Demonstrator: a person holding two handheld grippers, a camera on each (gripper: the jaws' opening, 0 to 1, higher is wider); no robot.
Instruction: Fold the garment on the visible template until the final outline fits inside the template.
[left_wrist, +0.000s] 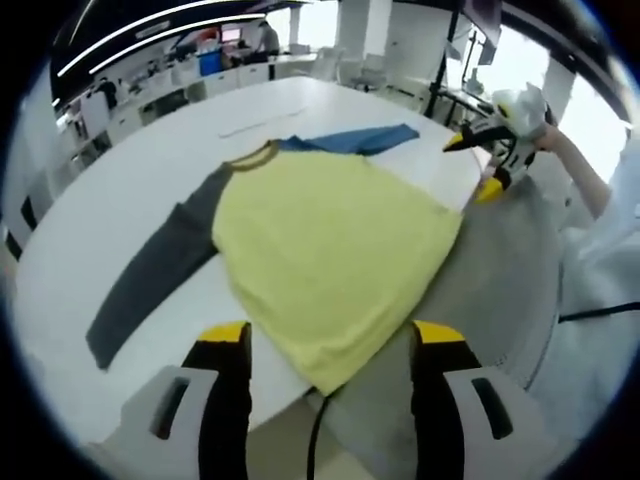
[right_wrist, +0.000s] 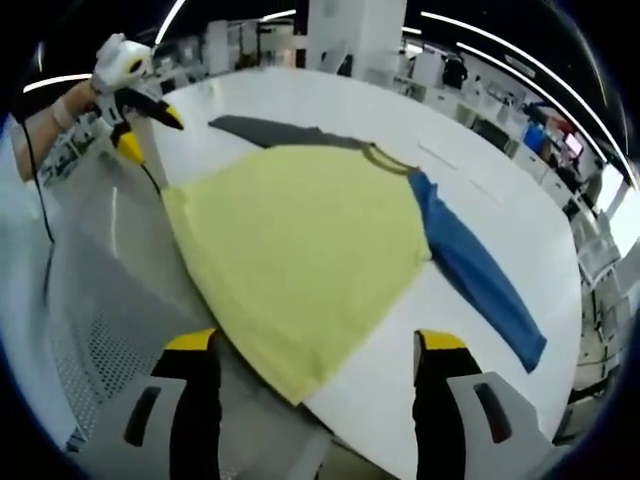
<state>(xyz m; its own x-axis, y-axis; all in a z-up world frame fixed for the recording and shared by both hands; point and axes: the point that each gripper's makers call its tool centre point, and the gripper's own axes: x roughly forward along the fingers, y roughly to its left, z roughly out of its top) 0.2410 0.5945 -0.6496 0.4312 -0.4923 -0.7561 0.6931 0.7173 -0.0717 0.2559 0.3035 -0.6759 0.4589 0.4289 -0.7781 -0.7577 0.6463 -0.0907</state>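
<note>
The shirt (left_wrist: 335, 250) lies flat and unfolded on the surface (left_wrist: 130, 180) ahead of both tools, left (left_wrist: 330, 335) and right (right_wrist: 318, 345), open and empty, so all folding remains.

A large white table (left_wrist: 120, 190) carried a yellow shirt (left_wrist: 330, 255) spread flat, its grey sleeve (left_wrist: 150, 275) and blue sleeve (right_wrist: 480, 275) stretched out to opposite sides, while the hem hung slightly over the table edge.
</note>
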